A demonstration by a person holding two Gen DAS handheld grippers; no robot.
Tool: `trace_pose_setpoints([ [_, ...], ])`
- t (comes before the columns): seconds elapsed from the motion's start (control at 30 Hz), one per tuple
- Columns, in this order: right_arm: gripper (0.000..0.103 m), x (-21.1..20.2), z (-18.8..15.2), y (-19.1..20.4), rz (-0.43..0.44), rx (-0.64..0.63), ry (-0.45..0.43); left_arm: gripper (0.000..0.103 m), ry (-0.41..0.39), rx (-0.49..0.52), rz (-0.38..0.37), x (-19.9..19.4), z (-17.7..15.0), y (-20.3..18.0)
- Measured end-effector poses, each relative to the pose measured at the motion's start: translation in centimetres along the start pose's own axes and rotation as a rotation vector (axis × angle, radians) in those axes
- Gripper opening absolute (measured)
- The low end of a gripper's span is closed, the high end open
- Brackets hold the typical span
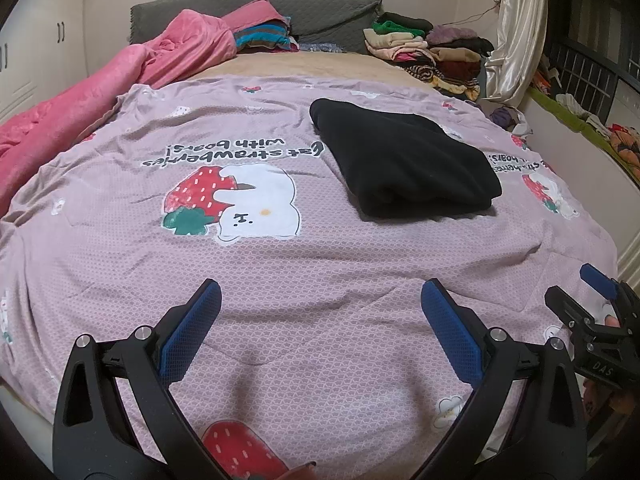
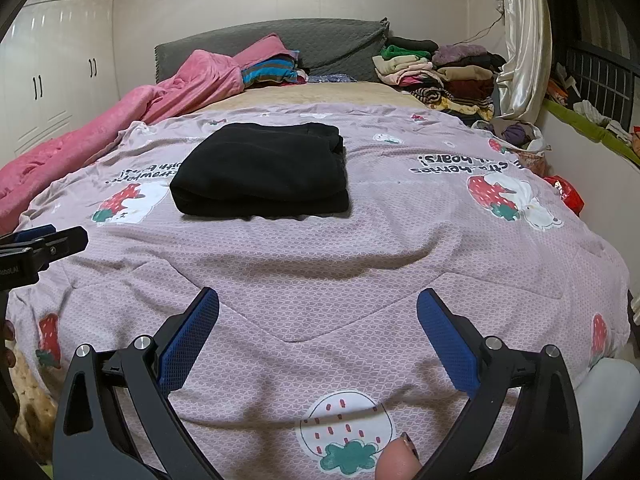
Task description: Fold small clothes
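- Here, the left gripper [image 1: 320, 304] hangs over the near part of the bed with its blue-padded fingers spread wide and nothing between them; the right gripper [image 2: 318, 312] hangs likewise, its fingers parted and empty.
- The black garment [image 2: 264, 174] lies on the strawberry-print coverlet [image 2: 360, 248], well beyond both grippers, already folded into a compact, roughly rectangular bundle with its rounded fold edge toward you.
- In the left wrist view the bundle sits up and to the right of centre; in the right wrist view it sits left of centre. It therefore lies between your two grippers and ahead of them.
- Judged from this layout, the fold looks complete, or nearly so. The step in hand is probably a check of the bundle, or a move to set it aside and fetch another piece.
- If you tidy it, approach low and from the near edge, one gripper to each near corner, so that the layers do not slide apart.
- Close only on the garment's stacked layers; the coverlet beneath is thin and rumpled and could be pinched along with them.
- Lift both corners together and level, since soft cloth will sag and unfold if one side leads.
- The clothes pile [image 2: 440, 76] by the headboard [image 2: 280, 40] and the pink blanket [image 2: 120, 124] lie well apart from the bundle and need not be disturbed.
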State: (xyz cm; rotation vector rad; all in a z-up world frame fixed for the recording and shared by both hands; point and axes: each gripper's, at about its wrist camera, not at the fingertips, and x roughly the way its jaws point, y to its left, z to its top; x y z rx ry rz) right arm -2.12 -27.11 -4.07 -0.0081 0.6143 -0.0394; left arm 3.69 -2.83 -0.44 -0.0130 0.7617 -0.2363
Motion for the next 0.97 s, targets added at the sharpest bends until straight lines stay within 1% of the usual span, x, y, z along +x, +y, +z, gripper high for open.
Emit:
trace_pose_setpoints([
  [0.37, 0.099, 0.0, -0.1, 0.0, -0.003, 0.002, 0.007, 0.094, 0.001, 0.007, -0.014, 0.0, -0.2, -0.2],
  [0.47, 0.099, 0.0, -0.1, 0.1, -0.010, 0.004, 0.008, 0.094, 0.007, -0.005, -0.029, 0.1, -0.2, 0.0],
  [0.57, 0.099, 0.1, 0.0, 0.0, -0.021, 0.009, 0.011, 0.094, 0.019, -0.035, -0.020, 0.3, -0.3, 0.6],
  [0.77, 0.099, 1.3, 0.9, -0.7, -0.040, 0.041, 0.026, 0.094, 0.044, -0.108, 0.030, 1.2, -0.1, 3.4],
  [0.8, 0.099, 1.8, 1.4, -1.2, -0.050, 0.047, 0.033, 0.094, 0.056, -0.130, 0.056, 1.8, 0.3, 4.7],
  [0.87, 0.099, 2.5, 2.2, -2.4, -0.073, 0.069, 0.023, 0.094, 0.051, -0.152, 0.098, 2.5, 0.9, 6.5],
  [0.93, 0.099, 4.2, 3.6, -4.7, -0.111, 0.128, 0.058, 0.094, 0.060, -0.184, 0.160, 3.8, 2.0, 8.9],
  [0.97, 0.099, 5.2, 4.3, -5.9, -0.136, 0.158, 0.074, 0.094, 0.073, -0.200, 0.177, 4.5, 2.5, 9.9],
])
